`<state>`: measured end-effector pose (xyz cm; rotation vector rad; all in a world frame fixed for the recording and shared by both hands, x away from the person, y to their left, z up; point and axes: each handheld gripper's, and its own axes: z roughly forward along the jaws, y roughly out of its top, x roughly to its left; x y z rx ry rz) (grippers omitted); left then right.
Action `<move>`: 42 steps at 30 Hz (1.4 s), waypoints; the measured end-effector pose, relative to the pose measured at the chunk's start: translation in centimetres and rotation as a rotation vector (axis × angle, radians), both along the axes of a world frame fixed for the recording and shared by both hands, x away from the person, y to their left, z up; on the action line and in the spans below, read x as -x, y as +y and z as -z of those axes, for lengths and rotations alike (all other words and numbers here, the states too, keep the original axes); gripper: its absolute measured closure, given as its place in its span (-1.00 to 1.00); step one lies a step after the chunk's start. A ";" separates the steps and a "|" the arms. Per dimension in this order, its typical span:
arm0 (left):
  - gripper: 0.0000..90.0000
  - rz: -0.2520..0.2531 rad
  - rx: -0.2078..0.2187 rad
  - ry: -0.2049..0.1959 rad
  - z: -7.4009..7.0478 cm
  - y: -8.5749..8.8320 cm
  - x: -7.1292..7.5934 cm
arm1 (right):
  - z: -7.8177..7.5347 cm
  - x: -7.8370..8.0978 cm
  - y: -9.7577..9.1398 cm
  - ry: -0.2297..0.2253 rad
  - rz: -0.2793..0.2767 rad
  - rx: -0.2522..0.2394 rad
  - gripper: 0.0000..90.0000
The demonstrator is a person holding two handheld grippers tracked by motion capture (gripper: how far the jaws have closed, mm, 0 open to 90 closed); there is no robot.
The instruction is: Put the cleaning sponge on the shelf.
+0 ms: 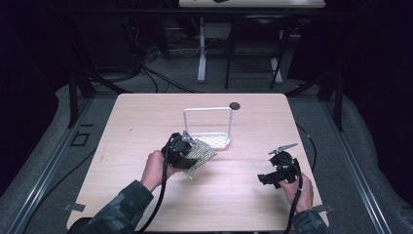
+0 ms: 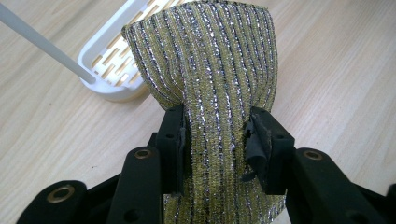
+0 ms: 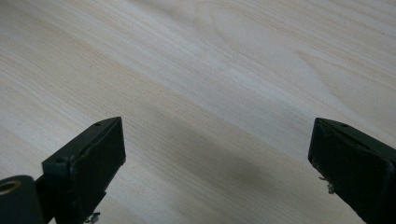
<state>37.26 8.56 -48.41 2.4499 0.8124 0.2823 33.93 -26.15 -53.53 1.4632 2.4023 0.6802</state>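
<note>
Seen at the left of the high view: left tongs [image 1: 189,146], held in the left hand [image 1: 155,169], clamped on a glittery gold-and-silver striped cloth [image 1: 200,156] — a scouring-pad sort of fabric. In the left gripper view, same left tongs [image 2: 215,140] with both black jaws pressed into the cloth [image 2: 210,74], pinching it narrow at the grip, the fabric fanning wider beyond the jaws. Cloth raised off the table [image 1: 146,126], its far end reaching toward the white rack [image 1: 210,139] and overlapping the near edge of its slotted tray [image 2: 112,60] in that view; touching or merely hanging in front of it, could not tell. White upright frame of the rack stood above the tray, near the table's middle. Small dark round spot [image 1: 235,105] lay on the table behind the rack, well apart from the cloth.

Farther right — right tongs [image 1: 272,168], held in the right hand [image 1: 301,192] near the table's right front corner. In the right gripper view, right tongs [image 3: 217,158] gaped wide, nothing between the jaws but bare pale wood [image 3: 210,70].
</note>
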 end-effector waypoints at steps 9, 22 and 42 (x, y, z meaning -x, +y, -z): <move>0.34 -0.002 -0.009 -0.003 -0.2 -0.3 -0.5 | 0.0 0.0 0.0 0.001 0.000 0.000 -0.92; 0.33 -0.006 -0.021 -0.002 -0.6 -0.7 -1.7 | 0.0 0.0 0.0 0.002 -0.002 0.000 -0.91; 0.31 -0.012 -0.029 -0.011 -0.9 -1.9 -3.2 | 0.0 0.0 0.0 0.007 -0.003 0.000 -0.91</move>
